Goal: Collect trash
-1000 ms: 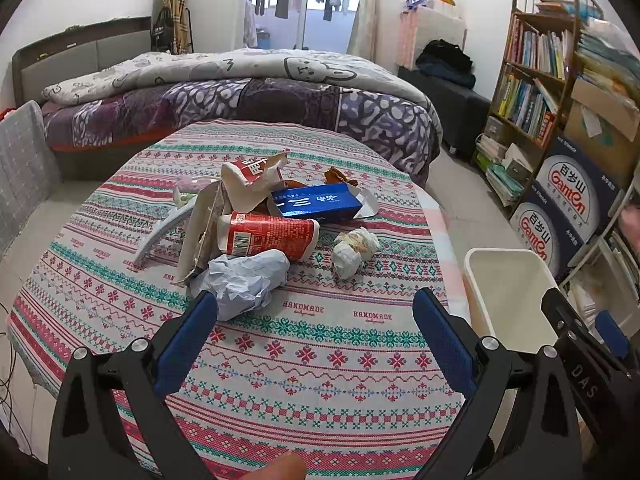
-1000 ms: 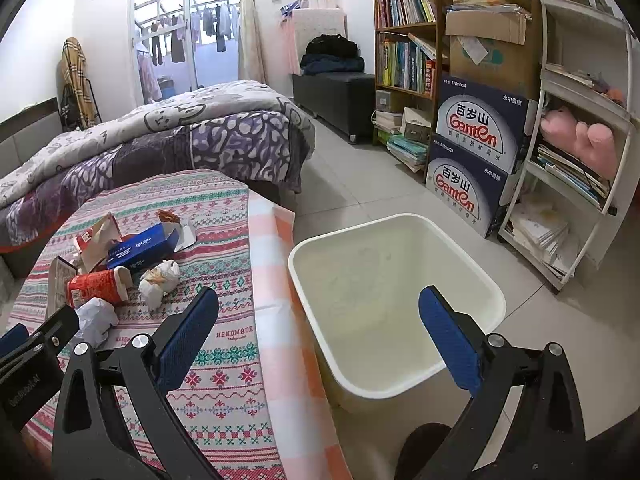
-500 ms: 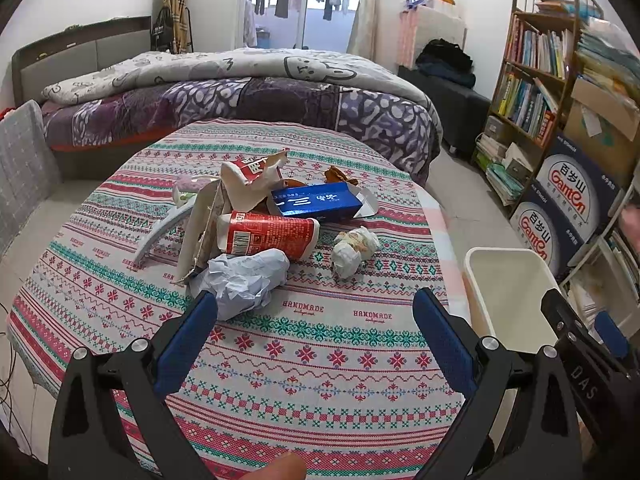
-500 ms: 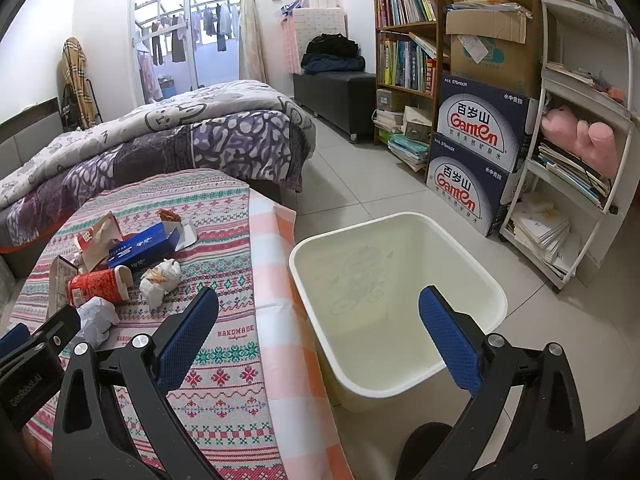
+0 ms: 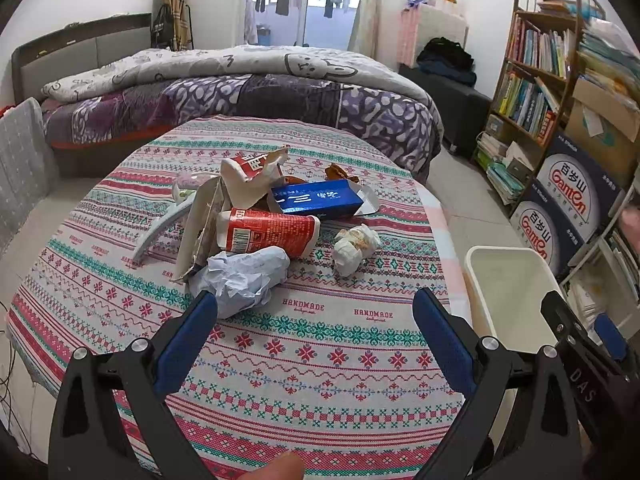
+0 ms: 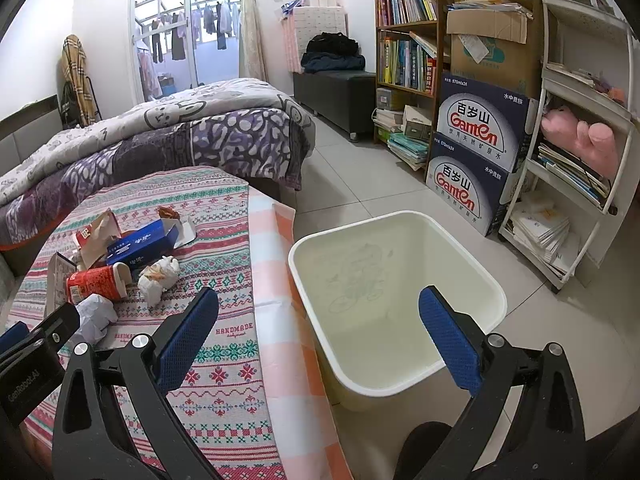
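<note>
Currently both tongs are spread wide and empty: left tongs [image 5: 314,306] hover over the patterned counter [image 5: 320,344], just short of the crumpled pale-blue paper wad [image 5: 244,276]; right tongs [image 6: 318,308] hang above the empty cream plastic bin [image 6: 400,300], presumably the drop point.

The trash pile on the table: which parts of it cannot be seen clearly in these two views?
- Pink item, left wrist view: mostly behind the torn carton.
- Brown scrap, both views: too small to identify.
- Crumpled paper, right wrist view: partly hidden by the left gripper.
- Blue box: print too small.
</note>
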Demonstrator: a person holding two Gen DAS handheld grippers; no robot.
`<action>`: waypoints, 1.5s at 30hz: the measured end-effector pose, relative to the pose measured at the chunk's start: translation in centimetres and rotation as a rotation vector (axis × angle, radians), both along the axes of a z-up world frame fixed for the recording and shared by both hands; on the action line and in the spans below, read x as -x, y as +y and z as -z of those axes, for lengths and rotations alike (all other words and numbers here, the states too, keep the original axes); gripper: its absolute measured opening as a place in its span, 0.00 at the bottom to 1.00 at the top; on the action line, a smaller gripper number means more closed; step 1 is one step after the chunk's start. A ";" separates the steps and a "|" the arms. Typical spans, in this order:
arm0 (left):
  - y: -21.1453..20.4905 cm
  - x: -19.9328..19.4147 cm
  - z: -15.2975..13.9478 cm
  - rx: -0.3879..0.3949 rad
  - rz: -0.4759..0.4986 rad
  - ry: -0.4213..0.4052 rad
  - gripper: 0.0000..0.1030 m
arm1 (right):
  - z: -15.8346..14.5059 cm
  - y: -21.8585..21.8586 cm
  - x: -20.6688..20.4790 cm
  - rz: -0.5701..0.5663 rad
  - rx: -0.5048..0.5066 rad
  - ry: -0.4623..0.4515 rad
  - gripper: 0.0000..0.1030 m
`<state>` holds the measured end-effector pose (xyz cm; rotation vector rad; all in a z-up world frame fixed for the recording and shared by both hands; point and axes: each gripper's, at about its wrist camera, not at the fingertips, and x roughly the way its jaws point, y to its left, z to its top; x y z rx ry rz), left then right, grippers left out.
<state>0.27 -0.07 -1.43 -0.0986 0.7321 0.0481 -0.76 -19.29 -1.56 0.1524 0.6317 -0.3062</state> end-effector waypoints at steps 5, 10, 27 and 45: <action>0.0 -0.4 -0.1 0.001 0.011 0.029 0.93 | -0.1 0.1 -0.1 0.001 -0.017 0.005 0.93; 1.1 -1.8 -1.5 0.004 -0.003 0.042 0.94 | -1.5 -0.3 -1.4 -0.018 -0.057 0.022 0.93; 10.6 -11.8 2.5 0.075 -0.043 0.422 0.85 | -0.2 3.6 -9.0 -0.256 -0.214 0.339 0.93; 14.5 -11.9 -1.5 0.123 -0.038 0.316 0.12 | 5.9 15.7 -12.0 -0.404 -0.475 0.496 0.93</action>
